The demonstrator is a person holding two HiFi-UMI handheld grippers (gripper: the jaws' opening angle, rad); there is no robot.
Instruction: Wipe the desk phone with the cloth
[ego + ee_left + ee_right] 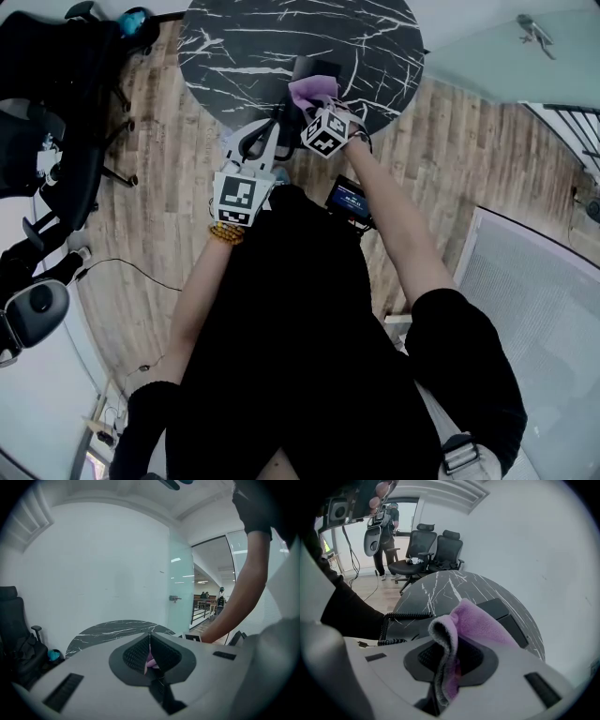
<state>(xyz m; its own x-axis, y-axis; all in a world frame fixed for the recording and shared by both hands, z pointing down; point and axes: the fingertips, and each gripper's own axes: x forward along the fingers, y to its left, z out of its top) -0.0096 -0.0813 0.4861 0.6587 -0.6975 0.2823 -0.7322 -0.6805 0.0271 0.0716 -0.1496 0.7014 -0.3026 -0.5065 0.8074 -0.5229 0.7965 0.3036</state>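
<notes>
The black desk phone point(320, 67) sits on a round black marble table point(234, 47), near its front edge. My right gripper point(315, 107) is shut on the purple cloth point(313, 90), just short of the phone. In the right gripper view the cloth point(476, 625) droops over the jaws, with the phone point(508, 616) and its coiled cord point(401, 616) behind it. My left gripper point(274, 131) is beside it on the left. Its jaws are shut, and a small pink bit like the cloth point(150, 661) shows between the pads.
Black office chairs point(52, 84) stand left of the table on the wood floor. A small device with a lit screen point(352, 200) hangs at the person's waist. A person point(388, 531) stands far off by the chairs point(436, 550). A glass wall point(180, 597) is behind the table.
</notes>
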